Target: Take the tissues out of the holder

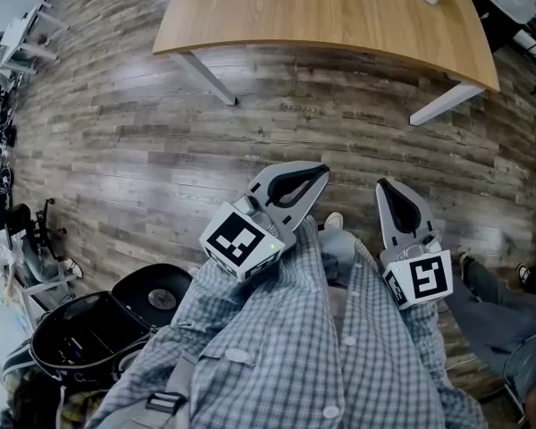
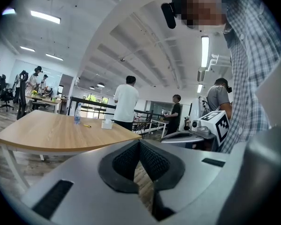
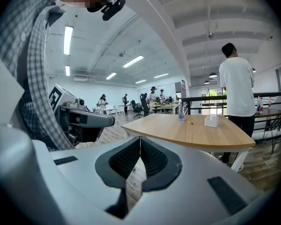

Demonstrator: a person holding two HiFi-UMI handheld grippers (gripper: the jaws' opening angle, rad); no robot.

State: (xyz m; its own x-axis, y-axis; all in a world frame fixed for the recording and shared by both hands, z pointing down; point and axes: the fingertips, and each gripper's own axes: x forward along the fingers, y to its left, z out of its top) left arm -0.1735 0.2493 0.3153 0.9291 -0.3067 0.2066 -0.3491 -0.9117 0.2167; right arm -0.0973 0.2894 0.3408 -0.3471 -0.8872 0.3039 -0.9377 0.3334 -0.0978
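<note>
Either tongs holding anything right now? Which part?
Nothing held: left tongs and right tongs are shut, empty. White tissue holder sits on the light wooden table.

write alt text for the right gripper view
The right gripper, jaws shut and empty, fills the foreground. Beyond it stands a wooden table carrying a white tissue holder and a bottle, with a person in a white shirt beside it. The left gripper shows at left.

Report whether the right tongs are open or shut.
Shut and empty. In the right gripper view the right tongs have their ribbed pads meeting at the tips, with nothing between them.
</note>
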